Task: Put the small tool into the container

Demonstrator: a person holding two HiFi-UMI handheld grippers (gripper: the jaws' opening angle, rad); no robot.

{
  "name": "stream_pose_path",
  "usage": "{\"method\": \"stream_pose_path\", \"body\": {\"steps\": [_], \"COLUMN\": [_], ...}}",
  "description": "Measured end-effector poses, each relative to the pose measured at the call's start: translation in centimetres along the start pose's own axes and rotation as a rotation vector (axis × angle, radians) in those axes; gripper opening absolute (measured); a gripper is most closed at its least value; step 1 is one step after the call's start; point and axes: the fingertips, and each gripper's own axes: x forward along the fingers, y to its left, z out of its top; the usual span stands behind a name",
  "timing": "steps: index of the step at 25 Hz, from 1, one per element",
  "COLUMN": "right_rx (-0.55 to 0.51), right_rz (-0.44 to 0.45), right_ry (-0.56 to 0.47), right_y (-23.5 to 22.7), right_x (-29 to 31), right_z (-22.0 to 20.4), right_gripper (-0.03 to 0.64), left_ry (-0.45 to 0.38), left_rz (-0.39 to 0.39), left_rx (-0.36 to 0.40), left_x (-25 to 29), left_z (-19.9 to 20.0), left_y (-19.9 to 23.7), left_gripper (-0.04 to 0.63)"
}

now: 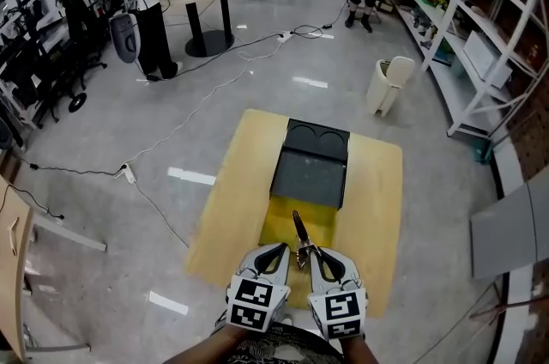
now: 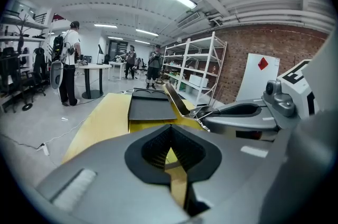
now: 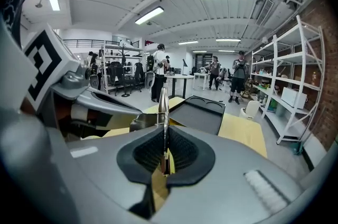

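Right now the small tool (image 1: pixel 299 235) is clamped in the right claw (image 3: pixel 165 138), its slim metal end sticking out past the pads, above the yellow part of the black-and-yellow container (image 1: pixel 310 173). Just beside it, the left claw (image 2: pixel 171 138) is closed on nothing. The container sits on the pale wooden desk (image 1: pixel 227 208).

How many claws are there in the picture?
2. The left claw is at the bottom of the head view, shut and empty. The right claw is close beside it, shut on the small tool. None seem hidden.
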Motion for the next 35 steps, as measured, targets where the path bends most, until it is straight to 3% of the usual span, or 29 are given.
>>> {"method": "stream_pose_path", "body": {"steps": [13,28,31,35], "right_rx": [-0.131,-0.254,-0.308,-0.363], "right_rz": [-0.044,-0.089,-0.098,-0.098], "right_ry": [0.131,0.334,0.372,0.401], "right_y": [2.4,0.8,0.3,-2.0], "right_x": [16.9,28.7,30.6,31.6], "right_z": [4.0,2.6,0.6,1.1], "right_gripper": [0.008,0.009,0.009,0.009], "left_ry": [0.003,0.027,0.031,0.039], "left_rz": [-0.01,-0.013,-0.009,0.0], "left_rx": [-0.021,-0.025,-0.026,-0.035], "left_x": [5.4,11.8,13.3,15.2], "left_z": [3.5,5.1,4.1,5.7], "left_y": [16.1,24.7,25.4,25.1], "left_gripper": [0.014,0.014,0.014,0.014]}}
